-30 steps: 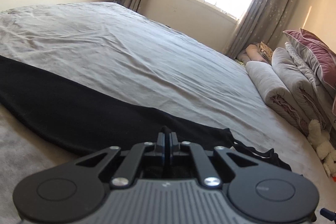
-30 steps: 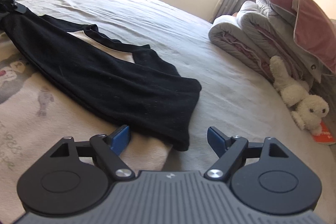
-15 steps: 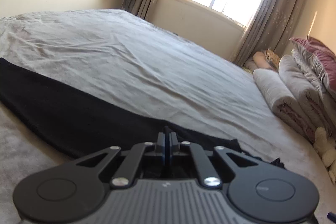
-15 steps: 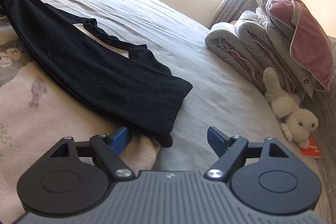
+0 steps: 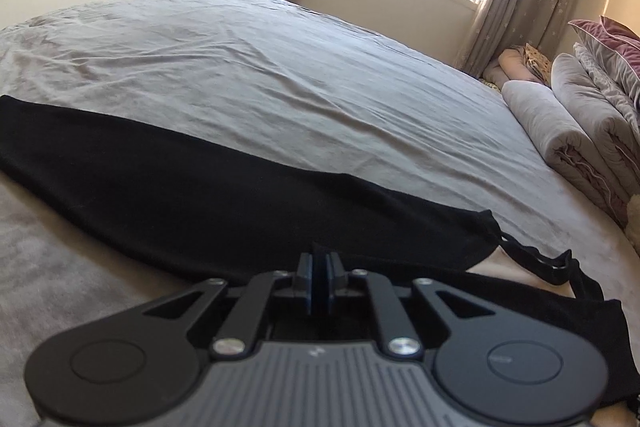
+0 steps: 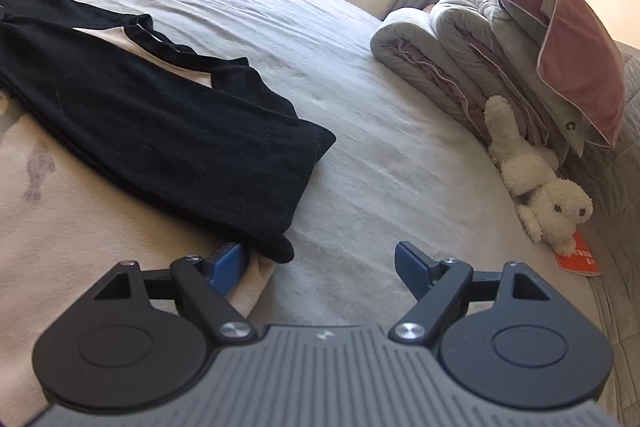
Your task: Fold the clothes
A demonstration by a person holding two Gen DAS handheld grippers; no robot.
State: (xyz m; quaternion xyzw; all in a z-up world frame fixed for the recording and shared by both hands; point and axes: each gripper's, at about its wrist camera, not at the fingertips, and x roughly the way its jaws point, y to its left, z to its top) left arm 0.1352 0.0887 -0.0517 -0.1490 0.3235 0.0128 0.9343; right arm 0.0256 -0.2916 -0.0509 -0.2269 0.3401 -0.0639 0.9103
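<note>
Black garment [image 6: 160, 123] lies flat across the grey bedsheet [image 5: 280, 87], folded lengthwise into a long band; its near end overlaps a beige printed blanket [image 6: 80, 235]. Neck opening faces the window side, with beige showing through it. Left gripper [image 5: 319, 281] sits low over the garment's near edge. Its jaws have just been opening and now stand a narrow slit apart, with black cloth between them; whether the pads still press on it, I cannot tell. Right gripper [image 6: 320, 263] has jaws wide apart, nothing between them, its left finger just beside the garment's corner. Rolled quilts [image 6: 448, 55], a pink pillow [image 6: 568, 39] and a white plush toy [image 6: 540, 183] lie along the right side.
</note>
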